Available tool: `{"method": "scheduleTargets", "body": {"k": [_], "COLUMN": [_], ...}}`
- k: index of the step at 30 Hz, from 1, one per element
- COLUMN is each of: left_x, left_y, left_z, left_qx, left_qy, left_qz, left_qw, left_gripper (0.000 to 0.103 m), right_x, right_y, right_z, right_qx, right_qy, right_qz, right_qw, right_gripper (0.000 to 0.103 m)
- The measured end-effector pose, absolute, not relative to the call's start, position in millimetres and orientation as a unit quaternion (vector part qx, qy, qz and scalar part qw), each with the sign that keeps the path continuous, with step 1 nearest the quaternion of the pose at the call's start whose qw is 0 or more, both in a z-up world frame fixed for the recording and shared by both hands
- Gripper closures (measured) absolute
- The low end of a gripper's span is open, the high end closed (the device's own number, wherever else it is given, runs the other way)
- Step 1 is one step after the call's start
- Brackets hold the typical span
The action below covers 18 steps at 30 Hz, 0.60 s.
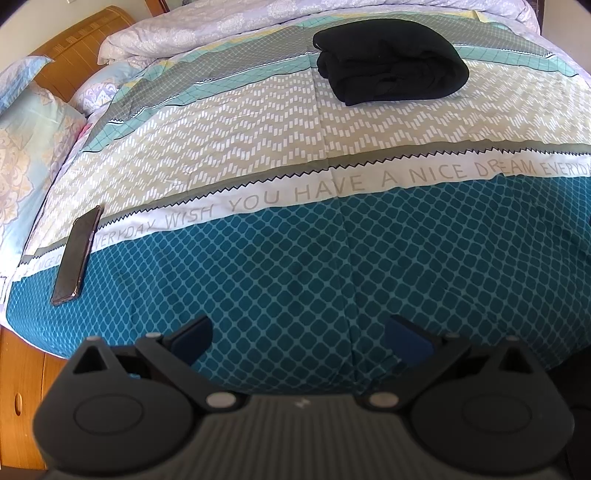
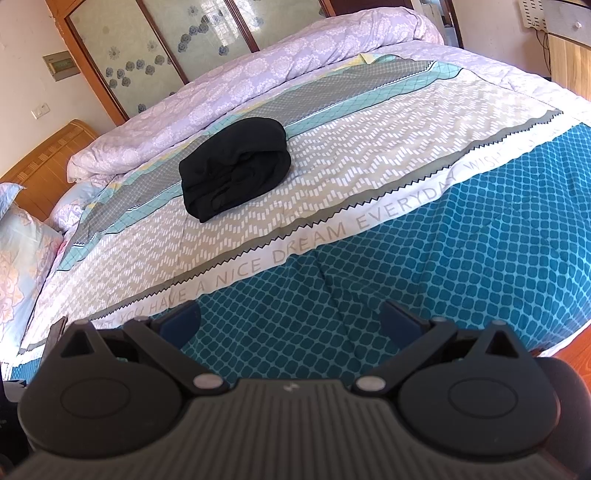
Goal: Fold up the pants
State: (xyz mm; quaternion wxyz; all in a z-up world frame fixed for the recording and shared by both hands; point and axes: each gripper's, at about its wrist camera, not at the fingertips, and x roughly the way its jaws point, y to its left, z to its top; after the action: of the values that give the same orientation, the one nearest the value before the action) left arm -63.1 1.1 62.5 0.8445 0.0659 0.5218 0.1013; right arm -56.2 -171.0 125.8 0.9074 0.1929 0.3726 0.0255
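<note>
1. Toward the left edge of the bed (image 1: 258, 258), a dark phone (image 1: 77, 254) lies flat on the patterned cover, across the border of the lettered white stripe and the teal band.
2. My left gripper (image 1: 299, 343) hangs over the teal band at the near edge, fingers spread wide, holding nothing.
3. Further in, the black pants (image 1: 388, 64) sit as a folded bundle on the zigzag-patterned band, near the far side, just short of the bunched lilac duvet (image 1: 221, 22).
4. My right gripper (image 2: 291, 328) hovers over the same teal band, fingers likewise apart and empty, well away from the pants (image 2: 234, 168).
5. No containers appear on the bed.
</note>
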Motion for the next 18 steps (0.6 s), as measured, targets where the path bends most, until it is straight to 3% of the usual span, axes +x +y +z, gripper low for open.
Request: {"method": "scheduleTargets", "body": {"k": [18], "left_x": [-61.8], "left_y": [3.9], "left_z": [63.9], "left_qx": [0.064], "left_qy": [0.515], "left_qz": [0.100], "left_qw": [0.849], "left_gripper": [0.000], "right_x": [-56.7], "right_y": [-170.9], "right_z": [125.1], "right_qx": [0.196], "right_qy": [0.372], "right_qz": [0.023], "right_qw": [0.907], "right_gripper": [0.000]}}
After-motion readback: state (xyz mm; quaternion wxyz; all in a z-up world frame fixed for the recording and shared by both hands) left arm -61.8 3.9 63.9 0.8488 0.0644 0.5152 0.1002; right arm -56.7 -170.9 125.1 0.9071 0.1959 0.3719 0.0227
